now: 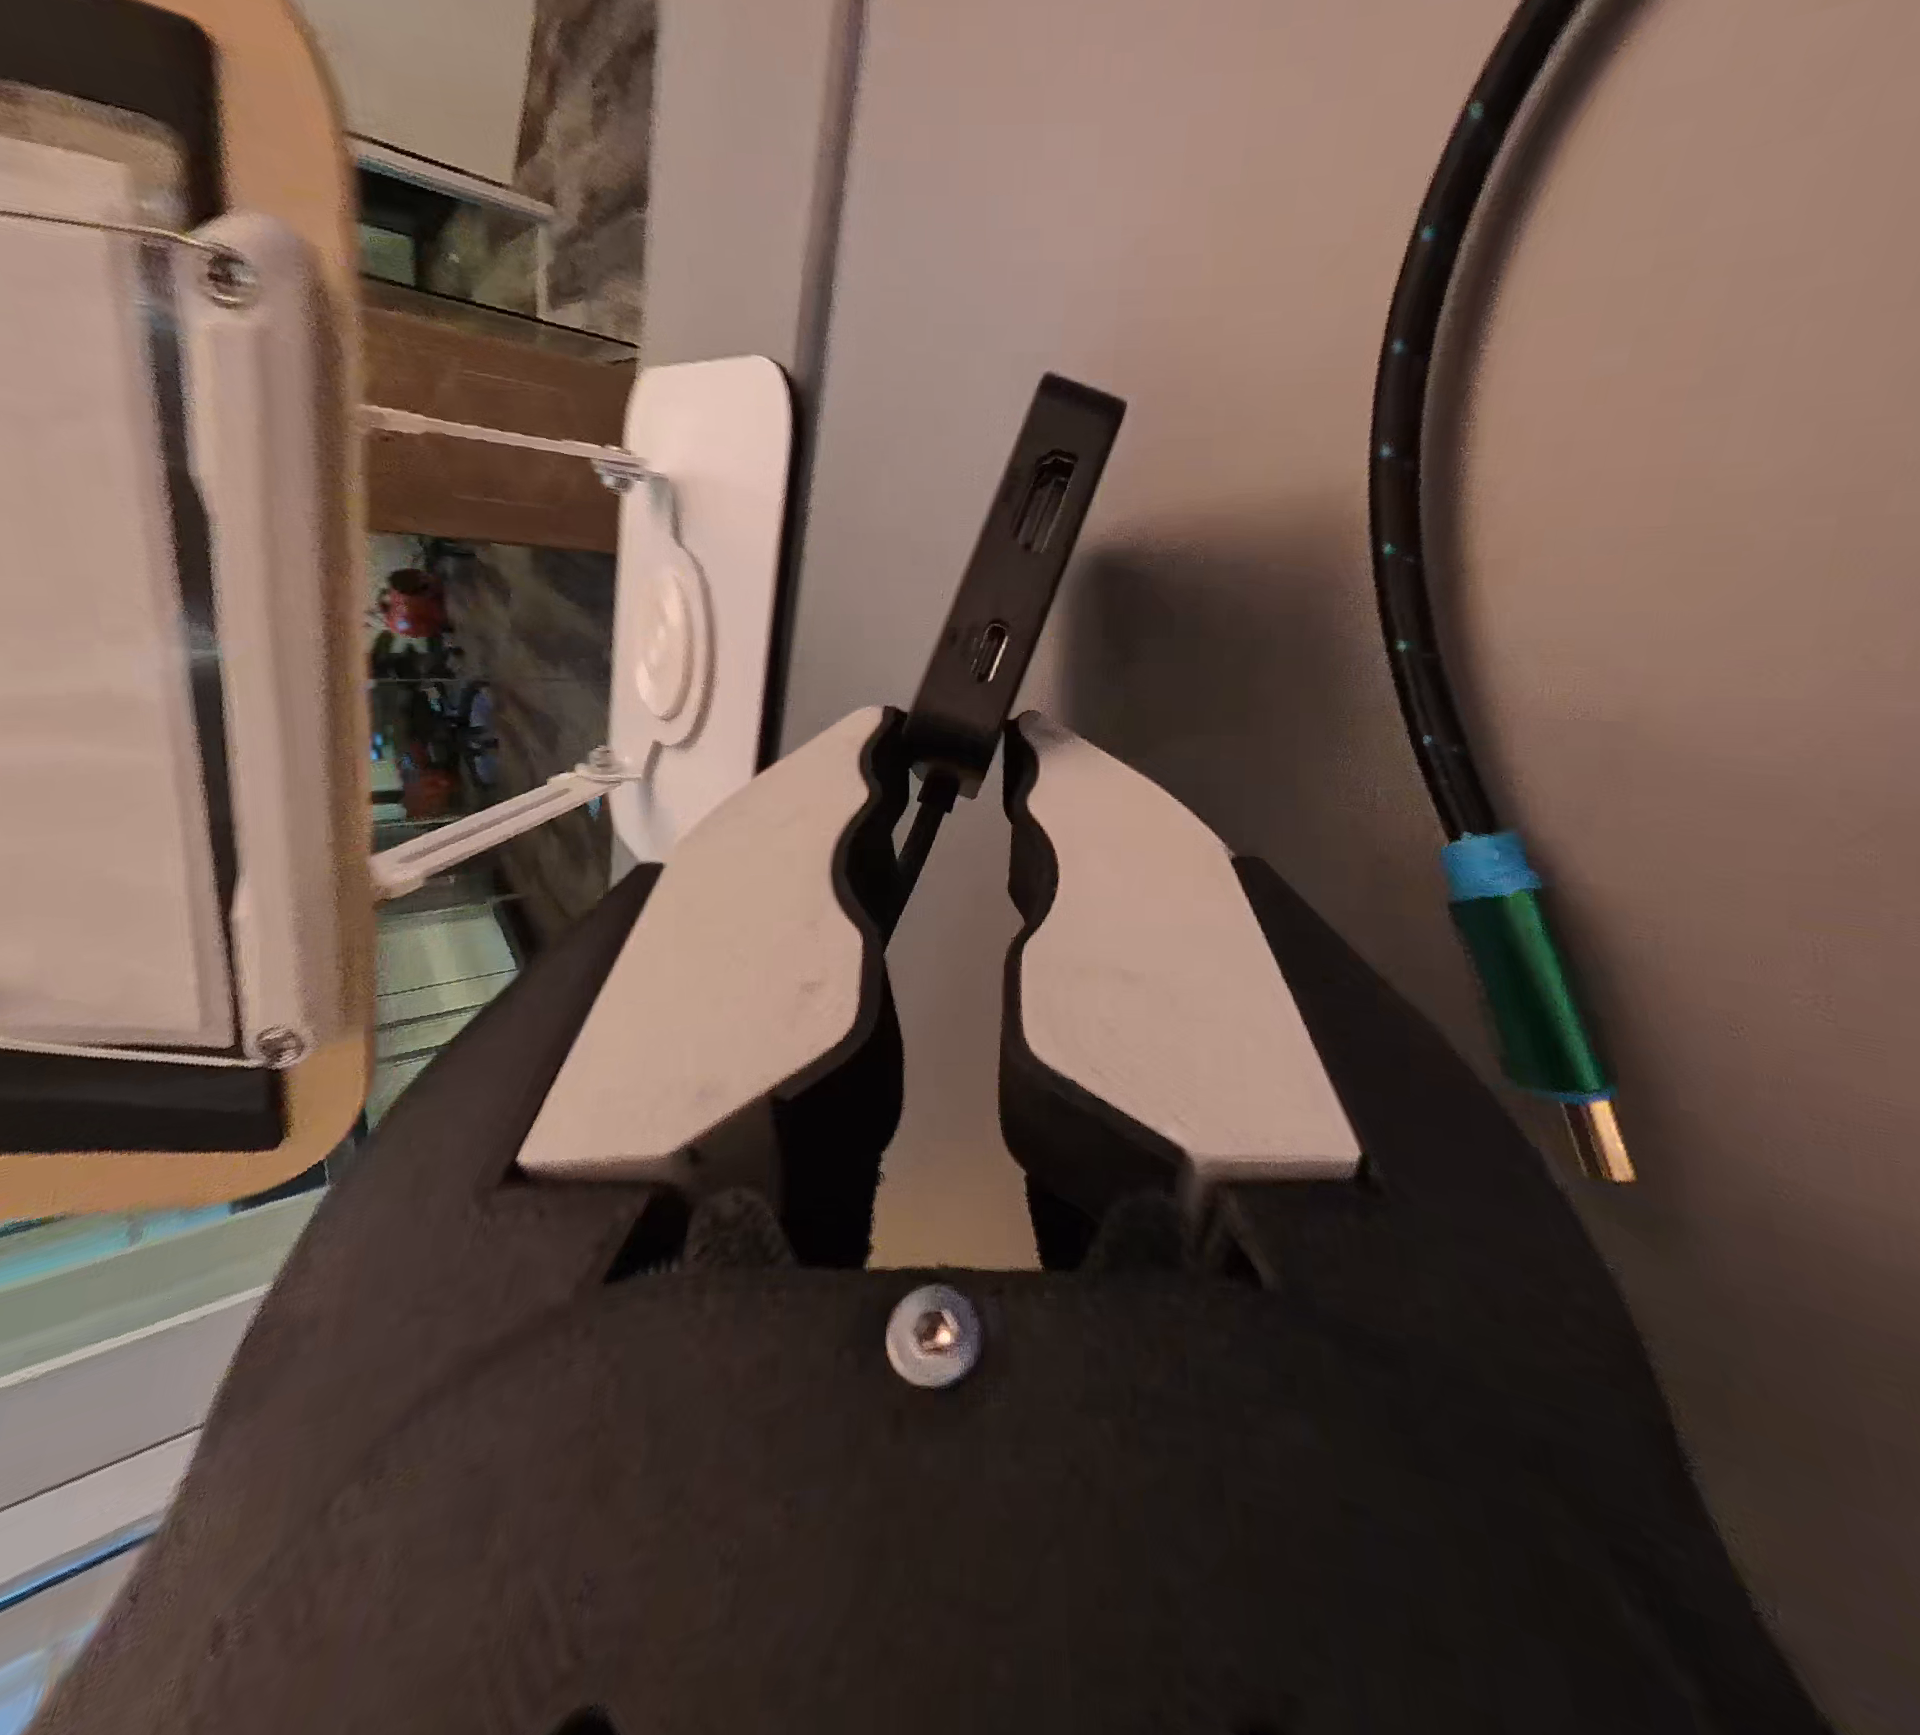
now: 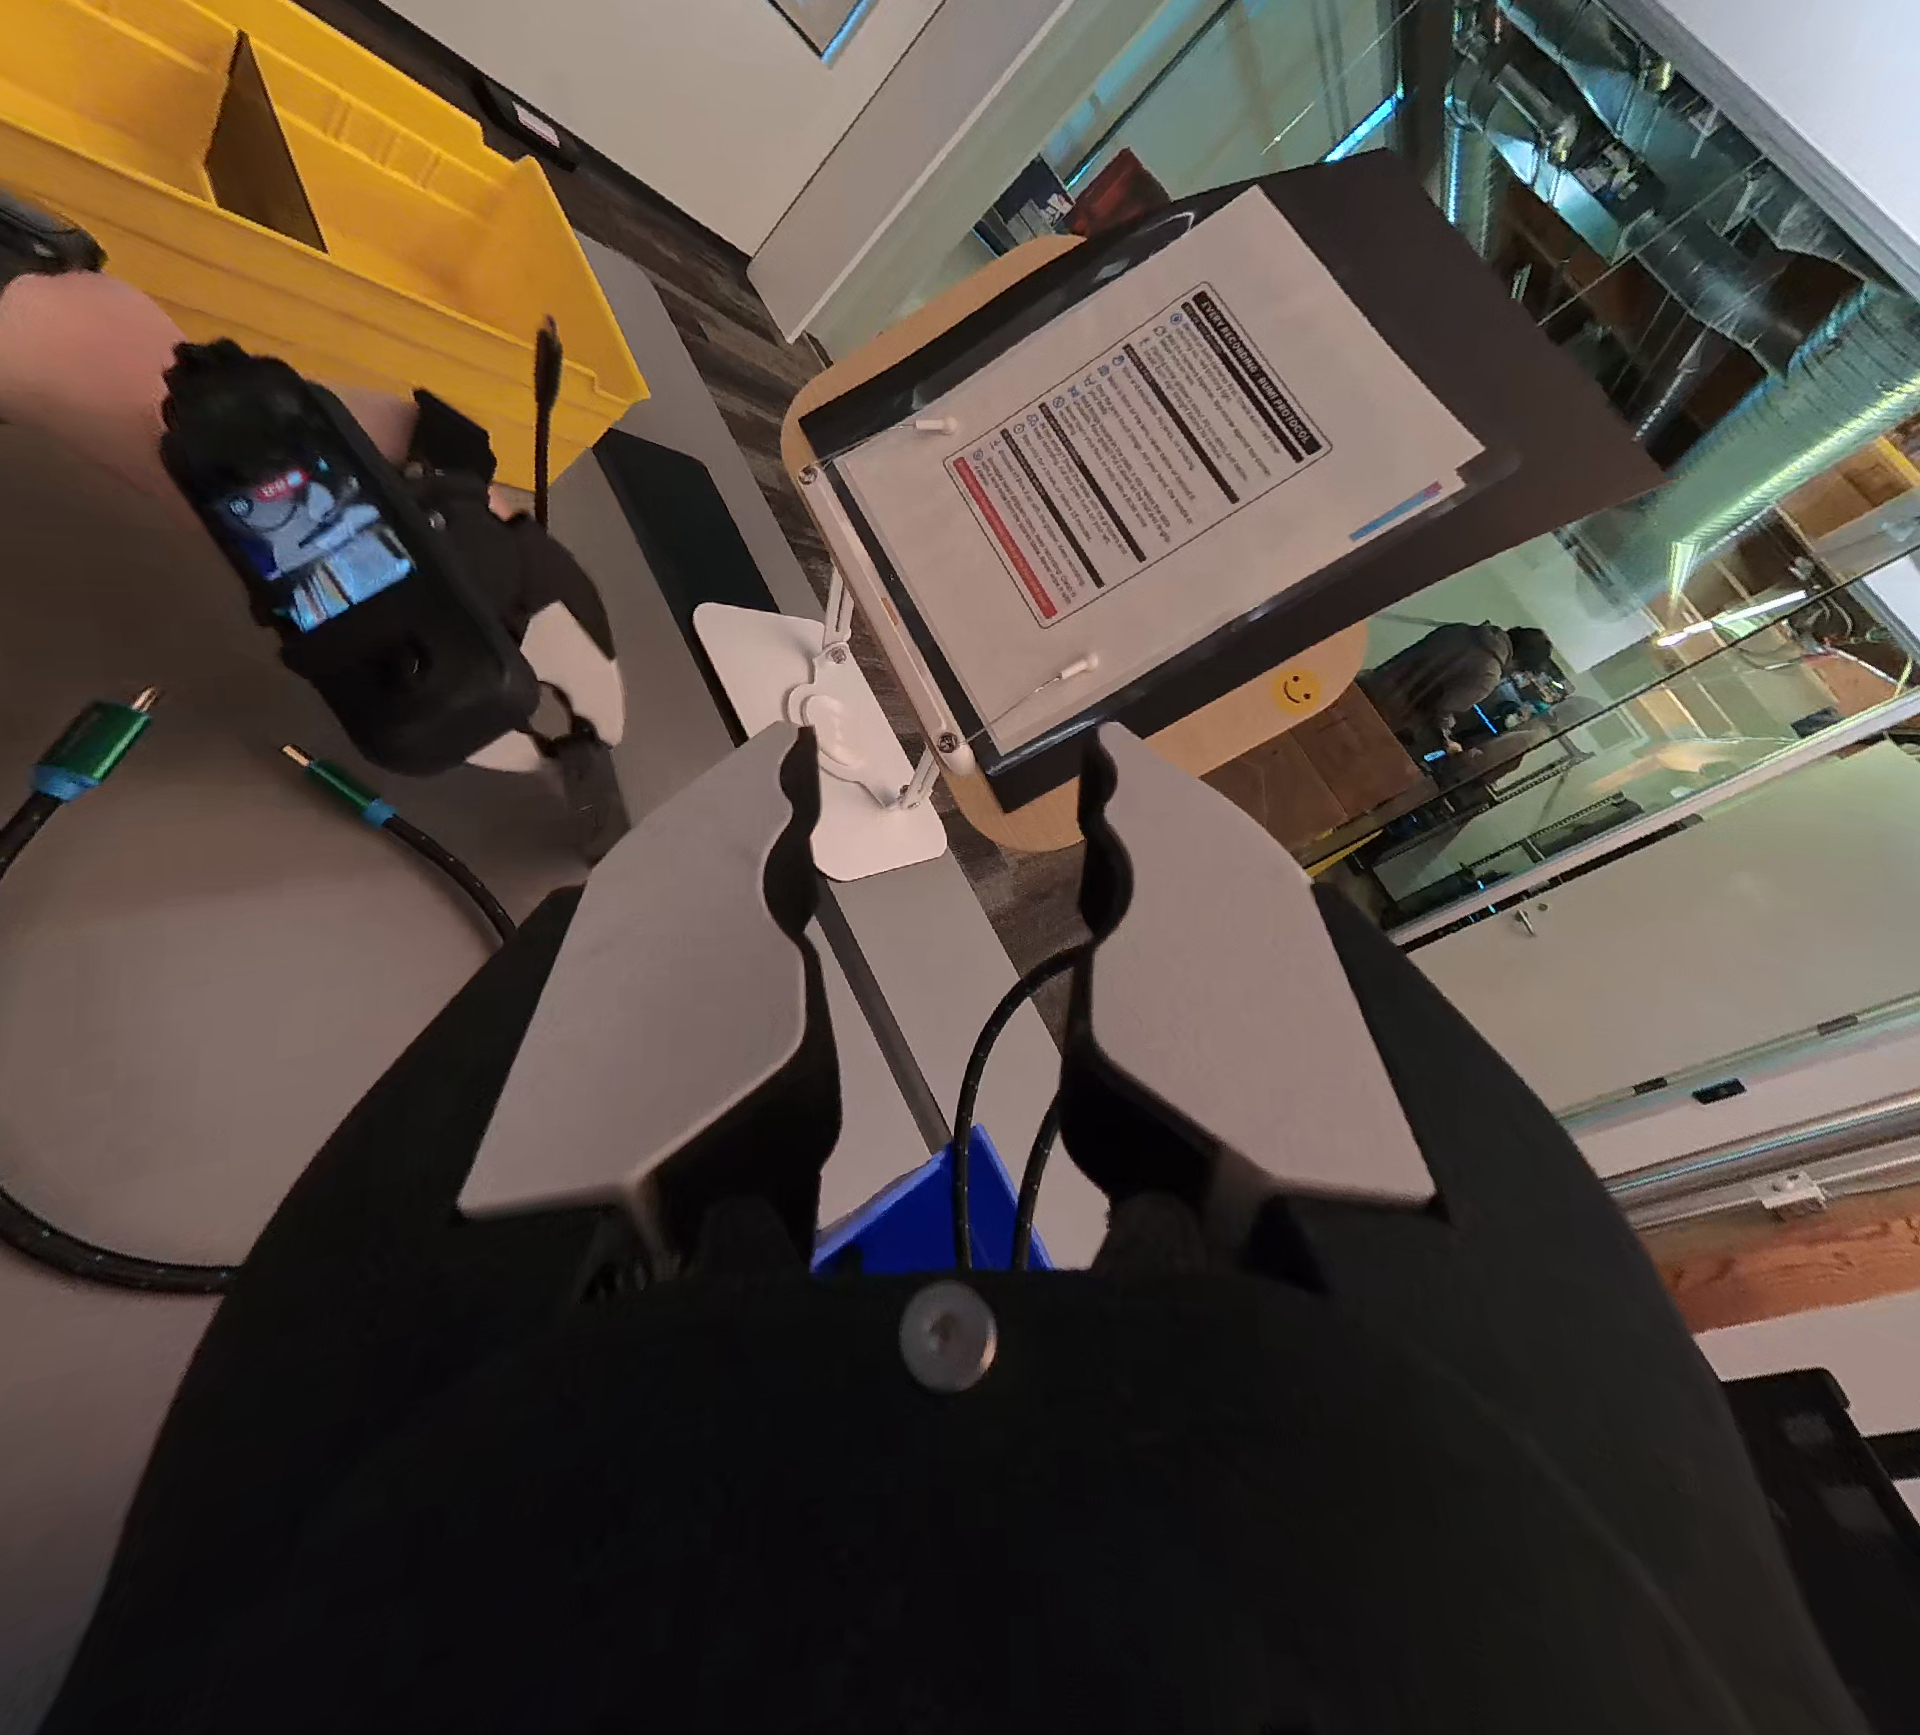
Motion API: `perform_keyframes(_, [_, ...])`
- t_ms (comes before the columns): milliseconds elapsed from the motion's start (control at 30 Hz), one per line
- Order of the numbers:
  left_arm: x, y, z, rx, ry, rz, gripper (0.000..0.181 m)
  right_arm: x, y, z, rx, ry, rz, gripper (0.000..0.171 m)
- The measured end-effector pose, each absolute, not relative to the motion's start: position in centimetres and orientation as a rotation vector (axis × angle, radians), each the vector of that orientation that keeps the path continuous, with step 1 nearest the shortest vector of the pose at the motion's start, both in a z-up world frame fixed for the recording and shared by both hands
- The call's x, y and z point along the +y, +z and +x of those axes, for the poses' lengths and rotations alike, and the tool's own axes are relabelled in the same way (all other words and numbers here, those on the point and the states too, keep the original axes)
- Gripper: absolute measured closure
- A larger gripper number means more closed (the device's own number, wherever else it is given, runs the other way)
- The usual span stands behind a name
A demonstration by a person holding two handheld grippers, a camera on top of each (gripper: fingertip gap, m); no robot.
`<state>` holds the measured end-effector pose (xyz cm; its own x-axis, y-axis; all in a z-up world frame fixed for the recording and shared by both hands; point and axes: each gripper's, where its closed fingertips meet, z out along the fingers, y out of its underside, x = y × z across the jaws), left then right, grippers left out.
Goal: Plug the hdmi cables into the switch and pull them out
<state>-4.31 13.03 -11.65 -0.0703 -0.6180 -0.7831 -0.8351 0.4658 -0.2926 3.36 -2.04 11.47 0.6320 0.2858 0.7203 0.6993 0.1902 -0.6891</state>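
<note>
The left gripper (image 1: 951, 735) fills the bottom of the left view, its fingers squeezed onto the bottom end of the switch (image 1: 1023, 573). The switch is a thin black stick in the middle of the frame, tilted right, with two empty ports showing. At right, a black cable (image 1: 1455, 335) with a green plug (image 1: 1532, 989) lies on the grey table (image 1: 1195, 127). Only the right view shows the right gripper (image 2: 940, 776), spread wide and holding nothing. It also shows a yellow bin (image 2: 343, 231) at upper left, two green plugs at left, and a paper stand (image 2: 1143, 480) in the middle.
</note>
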Motion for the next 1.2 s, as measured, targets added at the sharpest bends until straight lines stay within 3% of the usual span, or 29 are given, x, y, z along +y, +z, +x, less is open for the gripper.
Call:
perform_keyframes(200, [13.5, -13.9, -5.4, 1.858, 0.369, -1.264, 0.167, -2.3, 11.8, 4.2, -0.893, -0.383, -1.403, 0.122])
perform_keyframes(467, [12.3, -14.5, -7.5, 1.931, 0.248, -1.458, 0.145, -3.3, 12.6, 4.7, -0.875, -0.355, -1.387, 0.122])
perform_keyframes(667, [11.4, -14.5, -10.2, 2.056, 0.273, -1.551, 0.142, -3.3, 12.0, 5.1, -0.891, -0.364, -1.422, 0.122])
perform_keyframes(800, [10.8, -13.0, -10.8, 1.954, 0.088, -1.735, 0.146, -3.2, 11.5, 5.3, -0.907, -0.383, -1.443, 0.122])
perform_keyframes(967, [6.4, -11.2, -9.5, 1.755, -0.463, -1.947, 0.147, -3.1, 11.3, 5.5, -0.905, -0.373, -1.452, 0.122])
perform_keyframes(1033, [4.7, -11.4, -9.1, 1.733, -0.611, -1.996, 0.14, -2.9, 11.1, 5.6, -0.909, -0.379, -1.461, 0.122])
perform_keyframes(1200, [5.0, -14.7, -9.5, 1.811, -0.371, -2.006, 0.135, -2.5, 10.3, 5.1, -0.935, -0.385, -1.483, 0.122])
